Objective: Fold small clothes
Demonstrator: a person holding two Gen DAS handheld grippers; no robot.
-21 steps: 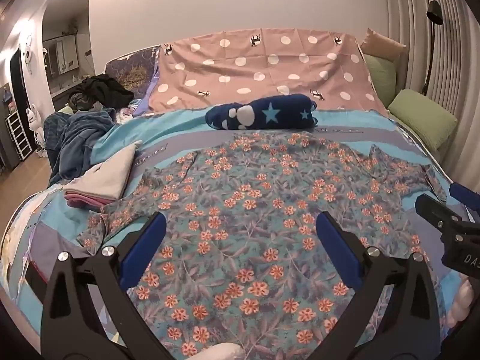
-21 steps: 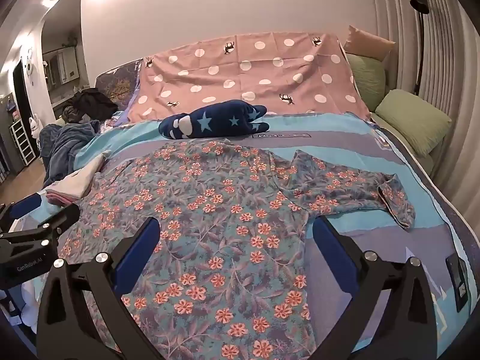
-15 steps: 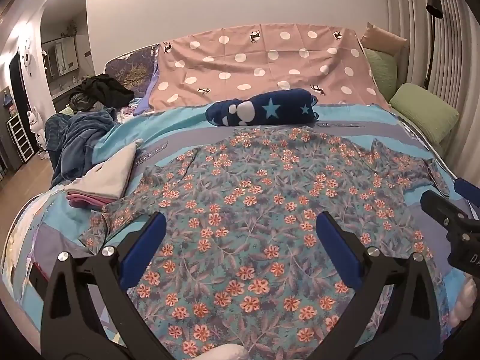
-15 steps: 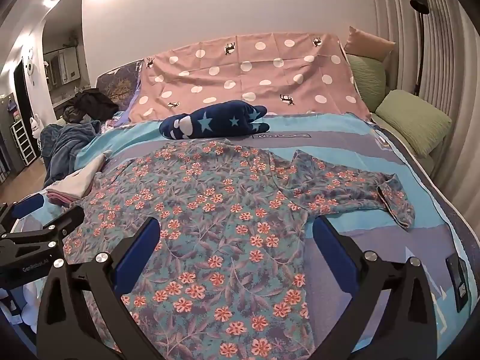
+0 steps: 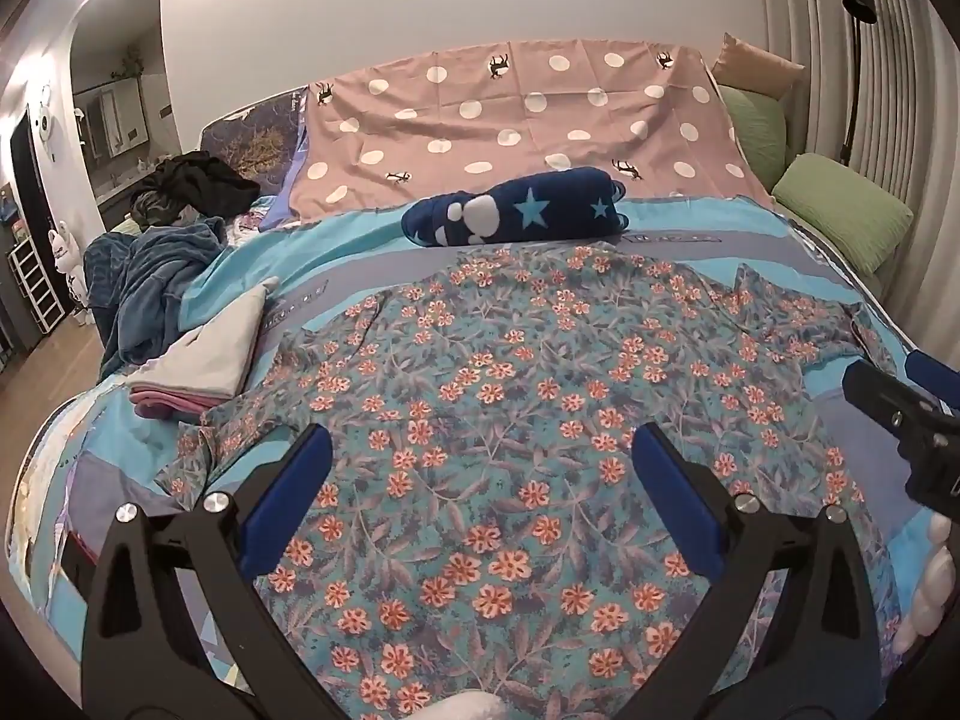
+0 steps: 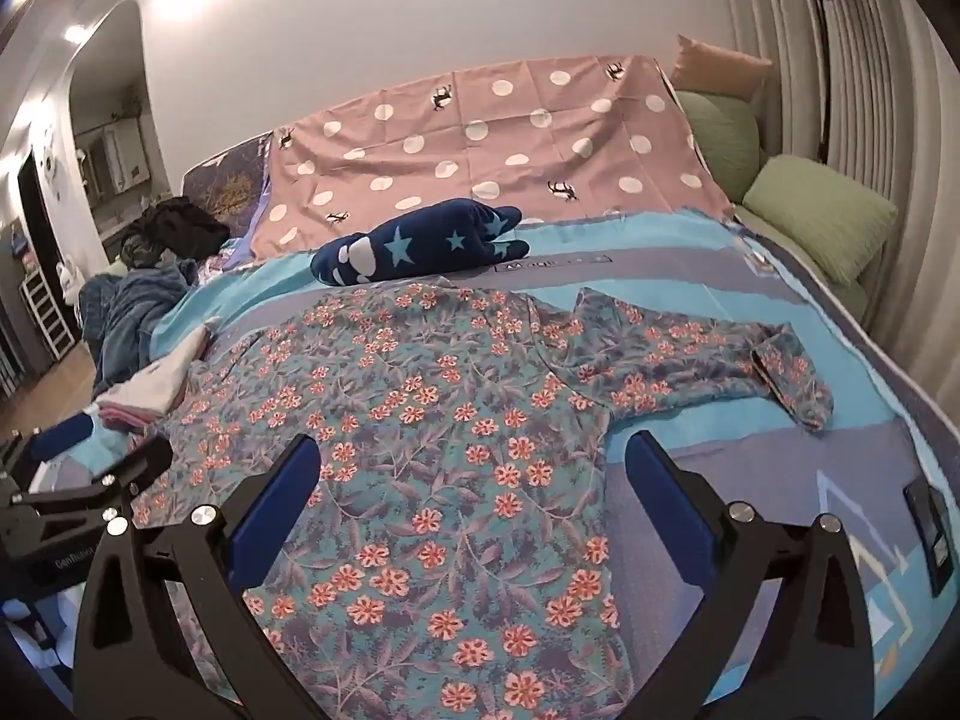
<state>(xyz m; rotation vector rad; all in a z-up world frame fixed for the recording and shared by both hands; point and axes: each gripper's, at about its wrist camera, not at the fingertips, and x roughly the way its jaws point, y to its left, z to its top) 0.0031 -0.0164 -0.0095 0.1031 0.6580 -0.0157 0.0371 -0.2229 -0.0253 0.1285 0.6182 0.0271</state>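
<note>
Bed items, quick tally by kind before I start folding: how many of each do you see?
Spread floral long-sleeved shirt: 1
Stack of folded white and pink clothes: 1
Heaps of unfolded dark clothes: 2
Navy star-print plush roll: 1
Green cushions: 2
Tan cushion: 1
Total: 8
</note>
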